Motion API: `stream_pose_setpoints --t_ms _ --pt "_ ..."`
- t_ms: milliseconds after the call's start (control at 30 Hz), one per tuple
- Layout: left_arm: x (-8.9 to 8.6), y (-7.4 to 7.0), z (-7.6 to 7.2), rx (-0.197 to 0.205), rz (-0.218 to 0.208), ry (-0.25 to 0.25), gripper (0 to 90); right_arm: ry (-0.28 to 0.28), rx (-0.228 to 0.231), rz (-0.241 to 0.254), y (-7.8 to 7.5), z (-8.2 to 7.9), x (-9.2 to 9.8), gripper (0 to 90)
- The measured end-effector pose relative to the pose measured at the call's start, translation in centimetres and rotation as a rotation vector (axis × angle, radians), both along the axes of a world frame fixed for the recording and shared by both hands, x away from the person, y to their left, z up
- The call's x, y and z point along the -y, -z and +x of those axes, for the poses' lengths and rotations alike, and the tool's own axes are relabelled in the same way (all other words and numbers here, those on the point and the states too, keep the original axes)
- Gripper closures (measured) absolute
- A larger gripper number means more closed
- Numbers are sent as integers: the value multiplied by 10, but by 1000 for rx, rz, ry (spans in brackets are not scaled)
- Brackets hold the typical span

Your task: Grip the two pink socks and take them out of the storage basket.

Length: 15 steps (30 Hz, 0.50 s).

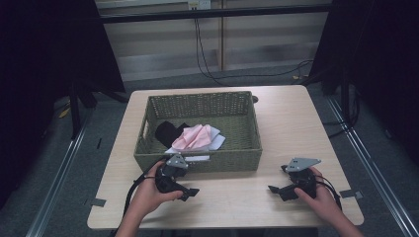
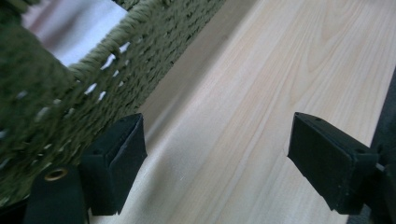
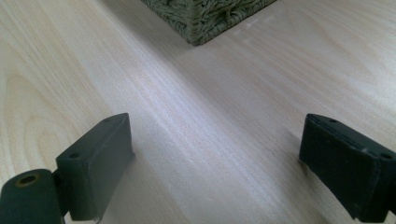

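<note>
Basket (image 1: 197, 158) sits on light wood table (image 1: 286, 123); grey carpeted floor (image 1: 89, 153) around.

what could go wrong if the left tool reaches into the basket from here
The left tool sits open, close against the basket's near wall, so lifting in could catch the rim and drag the basket. The pink cloth lies on a white cloth beside a black one; a grab might take several together.

- High view sits up above the near edge, looking forward and down on the whole worktop (image 1: 291, 118) and basket (image 1: 197, 160).
- Left gripper view is low, right up against the basket's front wall.
- Right gripper view skims the wood, basket's corner farther off.
</note>
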<state>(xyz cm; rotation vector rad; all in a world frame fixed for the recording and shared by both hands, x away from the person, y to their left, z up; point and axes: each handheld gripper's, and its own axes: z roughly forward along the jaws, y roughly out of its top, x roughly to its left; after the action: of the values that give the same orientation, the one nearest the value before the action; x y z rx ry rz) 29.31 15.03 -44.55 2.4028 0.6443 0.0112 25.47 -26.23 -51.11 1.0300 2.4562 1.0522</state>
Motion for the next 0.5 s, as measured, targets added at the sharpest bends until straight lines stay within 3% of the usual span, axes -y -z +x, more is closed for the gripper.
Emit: stream_pose_setpoints --t_ms 267,500 --pt "0 -22 7 -28 19 -5 190 0 0 0 0 0 0 89" --pt "0 -33 11 -54 13 1 190 2 -1 0 0 0 0 89"
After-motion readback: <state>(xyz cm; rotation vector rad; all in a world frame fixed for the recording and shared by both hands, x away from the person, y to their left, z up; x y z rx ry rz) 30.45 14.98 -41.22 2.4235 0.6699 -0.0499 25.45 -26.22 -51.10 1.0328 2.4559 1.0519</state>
